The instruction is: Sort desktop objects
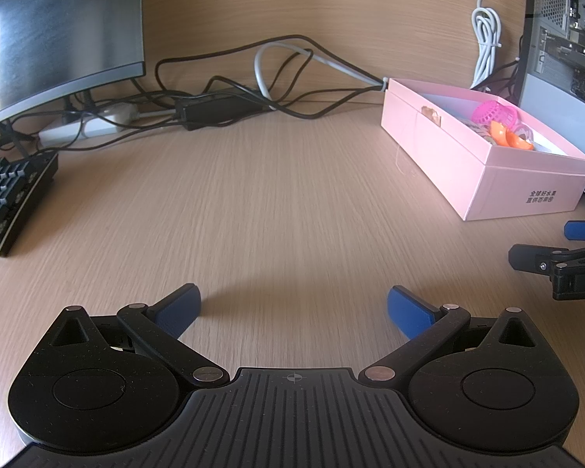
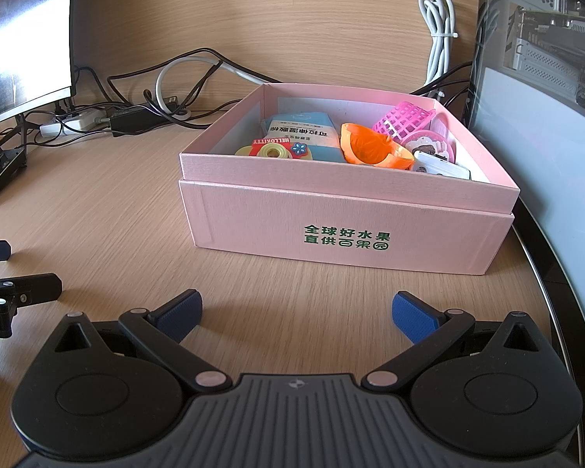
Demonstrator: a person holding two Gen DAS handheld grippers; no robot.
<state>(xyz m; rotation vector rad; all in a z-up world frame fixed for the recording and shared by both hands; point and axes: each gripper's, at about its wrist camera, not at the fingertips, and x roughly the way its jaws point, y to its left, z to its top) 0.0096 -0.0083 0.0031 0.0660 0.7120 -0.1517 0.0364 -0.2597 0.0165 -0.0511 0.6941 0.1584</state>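
A pink cardboard box stands on the wooden desk just ahead of my right gripper, which is open and holds nothing. Inside lie an orange scoop-like toy, a pink plastic basket, a blue packet, a red and yellow sticker piece and a round pink case. In the left wrist view the same box sits far right. My left gripper hangs open over bare desk, empty. The right gripper's fingers show at the right edge.
A monitor and black keyboard occupy the left. Tangled cables, a power brick and a white power strip line the back wall. A computer case stands right of the box. Bare desk lies between.
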